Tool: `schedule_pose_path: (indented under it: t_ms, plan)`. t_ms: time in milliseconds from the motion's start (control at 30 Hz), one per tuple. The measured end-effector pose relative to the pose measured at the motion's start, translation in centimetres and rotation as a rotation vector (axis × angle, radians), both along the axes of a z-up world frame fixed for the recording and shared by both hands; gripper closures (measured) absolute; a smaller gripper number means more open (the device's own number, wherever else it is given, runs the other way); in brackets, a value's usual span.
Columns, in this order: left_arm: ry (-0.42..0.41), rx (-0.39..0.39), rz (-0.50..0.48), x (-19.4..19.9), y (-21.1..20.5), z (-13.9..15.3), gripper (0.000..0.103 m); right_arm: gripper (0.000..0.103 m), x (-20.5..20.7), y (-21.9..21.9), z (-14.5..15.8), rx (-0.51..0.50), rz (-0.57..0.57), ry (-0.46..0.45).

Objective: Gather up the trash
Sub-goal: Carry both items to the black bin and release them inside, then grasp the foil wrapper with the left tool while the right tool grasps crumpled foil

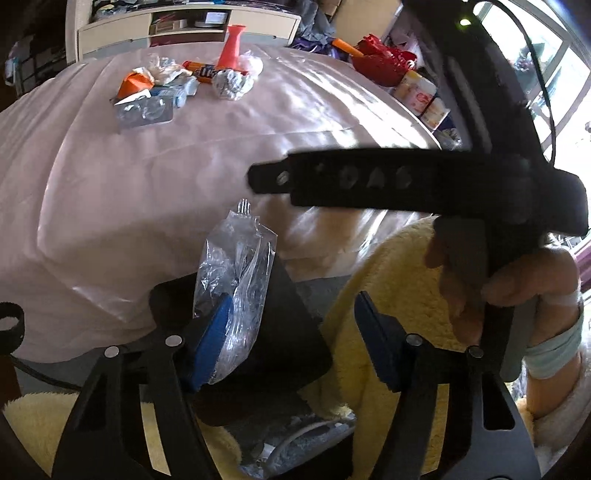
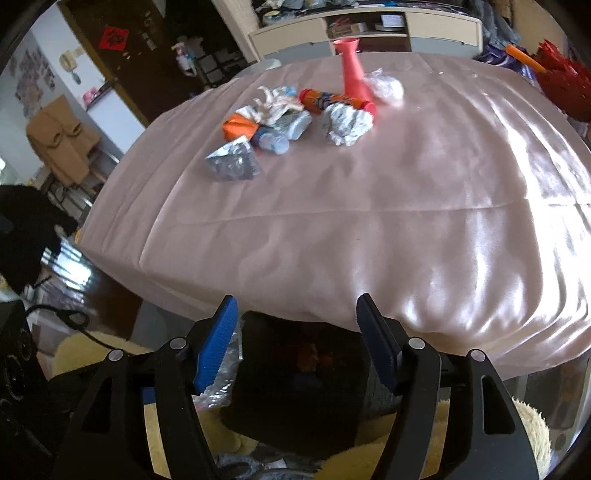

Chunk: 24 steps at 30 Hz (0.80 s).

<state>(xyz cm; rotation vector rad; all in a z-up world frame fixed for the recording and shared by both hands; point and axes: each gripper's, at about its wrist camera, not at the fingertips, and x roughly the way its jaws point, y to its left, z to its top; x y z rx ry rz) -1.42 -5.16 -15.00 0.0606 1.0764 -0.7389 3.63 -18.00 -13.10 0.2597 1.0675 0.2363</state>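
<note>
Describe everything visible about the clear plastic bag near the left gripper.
The clear plastic bag is thin, crinkled and glossy, seemingly empty, with a sealed, crimped top edge pointing up. It stands roughly upright, leaning against the blue pad of the left gripper's left finger; the other finger stands well apart, so the jaws are open and not pinching it. Its lower end hangs over a dark square container below. In the right wrist view only a crumpled sliver shows by that container.

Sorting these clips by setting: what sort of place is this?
Most likely a lived-in home room: a table under a pink cloth, cluttered cream shelving behind it, and coats hanging by a doorway.
</note>
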Motion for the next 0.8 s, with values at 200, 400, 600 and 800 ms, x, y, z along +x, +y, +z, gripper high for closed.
schedule_pose_path:
  t_ms: [200,400,600,800]
  plan:
    - [-0.038,0.001,0.020,0.4,0.2,1.0,0.039,0.035,0.1,1.0,-0.8,-0.060,0.047,0.018]
    - [-0.090,0.013,0.037,0.2,0.5,1.9,0.029,0.035,0.1,1.2,-0.7,-0.078,0.053,0.022]
    - [-0.094,0.064,0.059,0.4,1.0,1.6,0.020,0.035,0.6,-1.1,0.6,-0.044,-0.035,-0.027]
    - [-0.128,0.094,0.135,3.0,1.9,2.5,0.009,0.035,2.1,-3.1,2.0,-0.085,-0.102,-0.080]
